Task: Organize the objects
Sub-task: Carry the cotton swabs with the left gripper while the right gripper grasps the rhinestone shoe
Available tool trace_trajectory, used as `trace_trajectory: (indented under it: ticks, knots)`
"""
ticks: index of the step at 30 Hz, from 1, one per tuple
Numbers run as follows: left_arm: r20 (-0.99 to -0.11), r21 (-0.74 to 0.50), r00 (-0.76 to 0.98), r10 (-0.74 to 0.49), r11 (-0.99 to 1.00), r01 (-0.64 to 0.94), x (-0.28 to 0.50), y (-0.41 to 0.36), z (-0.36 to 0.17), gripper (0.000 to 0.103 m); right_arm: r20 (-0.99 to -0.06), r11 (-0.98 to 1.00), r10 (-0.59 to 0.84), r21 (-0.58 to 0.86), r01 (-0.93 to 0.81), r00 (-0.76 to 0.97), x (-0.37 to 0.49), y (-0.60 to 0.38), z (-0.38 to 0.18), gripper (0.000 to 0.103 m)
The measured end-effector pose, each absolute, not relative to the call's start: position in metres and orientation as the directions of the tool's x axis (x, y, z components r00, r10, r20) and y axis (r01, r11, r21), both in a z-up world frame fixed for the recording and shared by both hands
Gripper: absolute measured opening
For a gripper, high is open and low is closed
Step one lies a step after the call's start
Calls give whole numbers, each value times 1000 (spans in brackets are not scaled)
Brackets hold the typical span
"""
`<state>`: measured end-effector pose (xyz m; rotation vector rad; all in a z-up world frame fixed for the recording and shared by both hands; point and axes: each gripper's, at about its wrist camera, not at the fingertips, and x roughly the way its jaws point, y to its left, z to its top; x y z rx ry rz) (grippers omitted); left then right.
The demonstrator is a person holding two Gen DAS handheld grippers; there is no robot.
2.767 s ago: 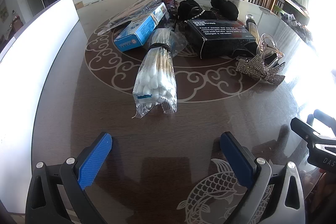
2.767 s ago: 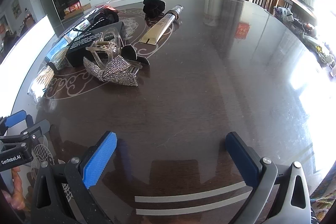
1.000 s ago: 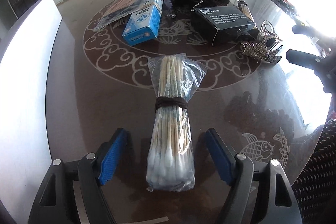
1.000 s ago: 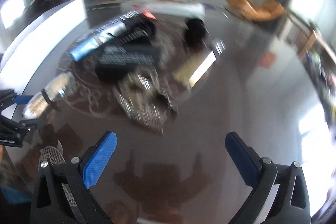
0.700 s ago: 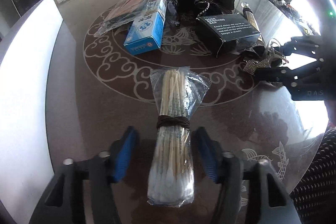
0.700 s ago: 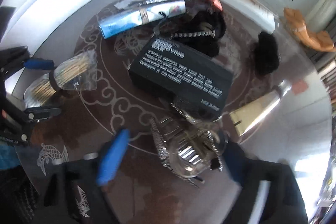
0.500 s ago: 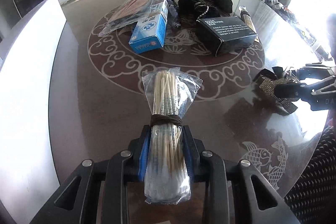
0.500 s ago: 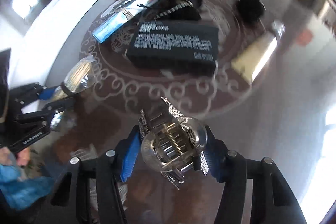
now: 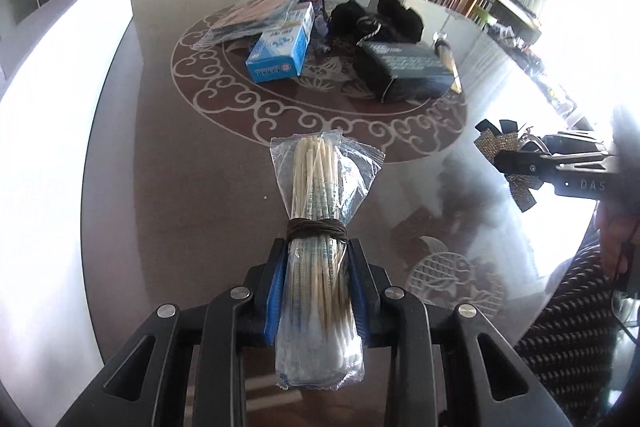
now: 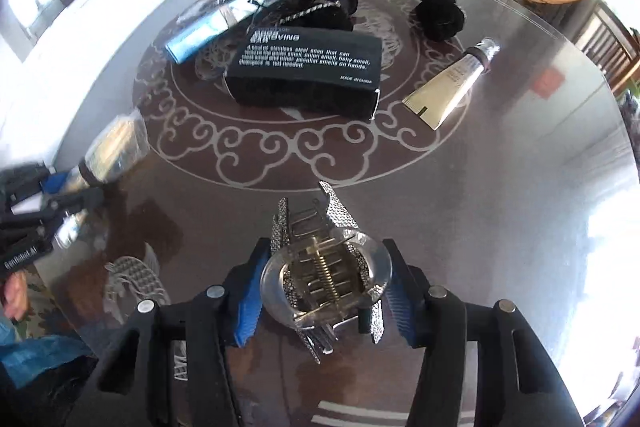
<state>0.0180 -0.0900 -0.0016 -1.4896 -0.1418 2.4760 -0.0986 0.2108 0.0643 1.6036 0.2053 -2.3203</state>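
L grip: left gripper [image 9: 318, 287] clamped on the cotton swab bag [image 9: 318, 227], pads squeezing it just below the brown tie; cotton ends stick out toward the cam
R grip: right gripper [image 10: 322, 293] has just been closing, now pinched on the rhinestone hair clip [image 10: 324, 267], pads on its clear rounded sides
Where: both loads on the near side of the black box [image 10: 306, 67], swabs to its left, clip to its right; table [image 10: 520, 167] under both
Left behind: blue box [image 9: 282, 53], gold tube [image 10: 452, 83] beside black box
Do it well: prob. lift straight, slow; bag is soft, could slide; clip is slick + springy, keep squeeze even
Watch: keep the two grippers apart while carrying
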Motion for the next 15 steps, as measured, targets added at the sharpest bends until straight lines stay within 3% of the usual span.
trace_trajectory:
  ticks: [8,11,15]
  knots:
    - [-709,-336,-625,328,-935,-110,52,-149,94,28,-829,-894,-406,273,355,-386,-91,155,155,54]
    - [-671,-322,-702,240,-947,-15,68,-201,129,28,-760,-821,-537,369,437,-367,-92,99,191,54]
    - [-705,-225,-708,23,-955,194,82,-278,138,28,-658,-673,-701,484,559,-275,-89,1,227,54]
